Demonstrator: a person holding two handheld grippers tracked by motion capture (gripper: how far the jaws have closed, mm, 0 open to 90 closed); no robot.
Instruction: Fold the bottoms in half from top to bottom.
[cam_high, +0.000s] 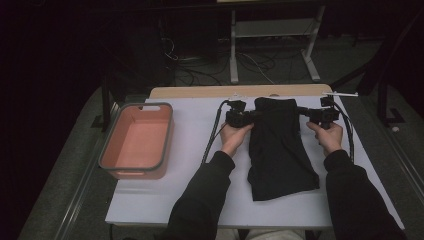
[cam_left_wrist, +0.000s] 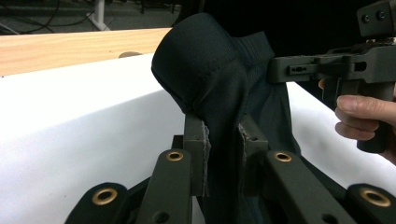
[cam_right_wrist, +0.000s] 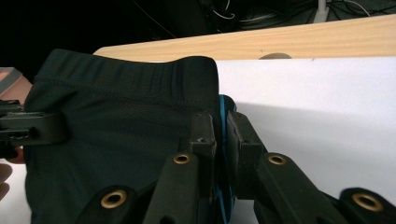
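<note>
A black cloth (cam_high: 280, 150) lies on the white table (cam_high: 190, 195), its far end lifted. At 9 o'clock of that end the left gripper (cam_high: 250, 118) pinches the cloth's corner; at 3 o'clock the right gripper (cam_high: 303, 112) clamps the other corner. An orange bin (cam_high: 136, 141) sits well apart at 9 o'clock.
</note>
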